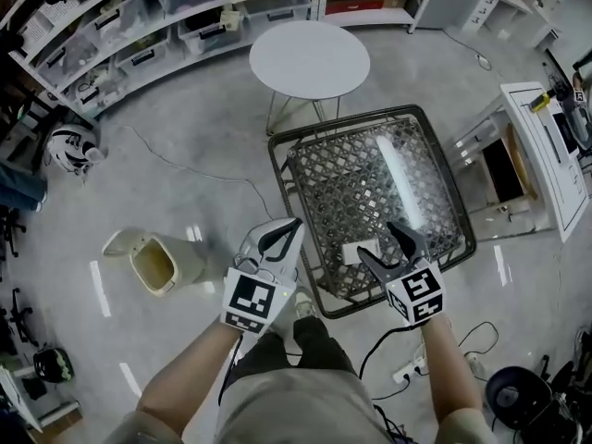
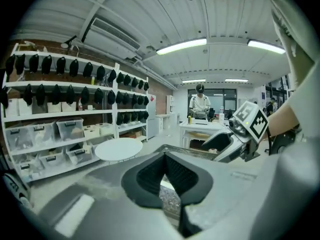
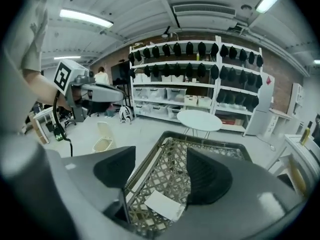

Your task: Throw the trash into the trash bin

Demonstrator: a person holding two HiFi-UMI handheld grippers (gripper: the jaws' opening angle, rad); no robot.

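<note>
Right tool point(image 3: 161, 172) near flat white paper point(image 3: 162, 205)

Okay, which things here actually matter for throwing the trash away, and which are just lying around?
For the job:
- white paper scrap on the glass-topped table
- trash bin on the floor, lid open
- right gripper, open above the scrap

Just lying about:
- round white table
- helmet
- power strip
- shelf bins

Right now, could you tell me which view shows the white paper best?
The right gripper view: the white paper shows plainly beyond its open jaws. The head view shows it small, partly hidden; the left gripper view misses it.
</note>
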